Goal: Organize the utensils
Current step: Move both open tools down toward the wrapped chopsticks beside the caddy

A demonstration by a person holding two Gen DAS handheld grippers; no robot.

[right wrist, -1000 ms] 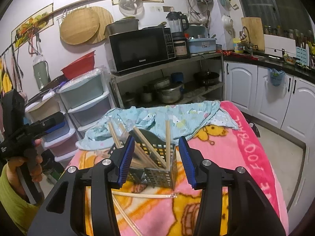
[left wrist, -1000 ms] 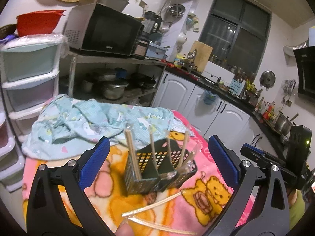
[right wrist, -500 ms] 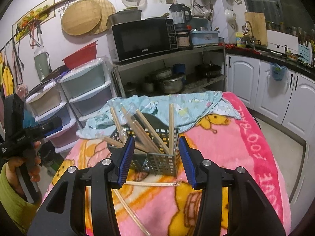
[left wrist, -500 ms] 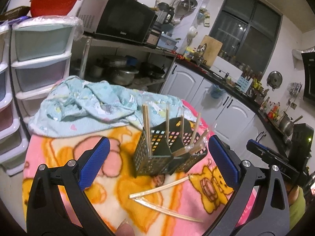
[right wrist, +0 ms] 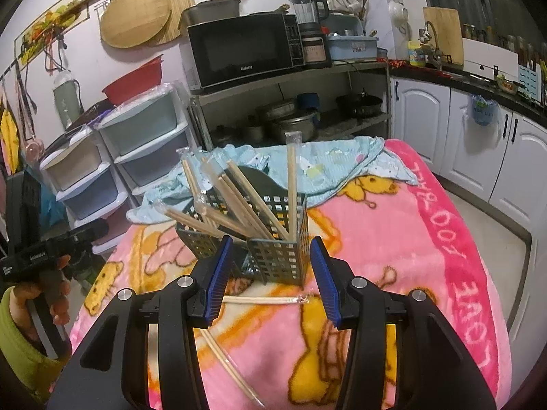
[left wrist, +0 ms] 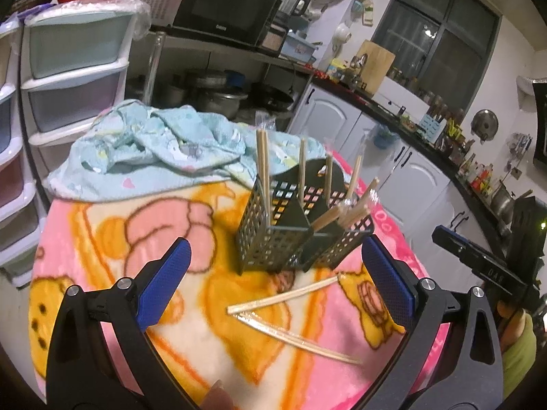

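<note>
A dark perforated utensil caddy (left wrist: 290,232) stands on the pink cartoon blanket (left wrist: 112,235), with several wrapped wooden chopstick pairs standing in its compartments; it also shows in the right wrist view (right wrist: 270,249). Two wrapped chopstick pairs lie loose on the blanket in front of it: one (left wrist: 283,297) nearer the caddy, one (left wrist: 301,338) closer to me. In the right wrist view they lie as one crosswise pair (right wrist: 266,300) and one pointing towards me (right wrist: 229,365). My left gripper (left wrist: 277,280) is wide open and empty above them. My right gripper (right wrist: 270,276) is open and empty just before the caddy.
A crumpled light-blue cloth (left wrist: 154,147) lies behind the caddy. Plastic drawer units (left wrist: 68,68) stand at the left, a shelf with a microwave (right wrist: 239,48) and pots behind. White cabinets (right wrist: 478,157) line the right. The right gripper's body (left wrist: 492,266) shows at the right edge.
The left gripper has risen and tilted down, so the caddy and loose chopsticks sit lower and farther ahead. The right gripper has edged closer to the caddy. Both stay open.
</note>
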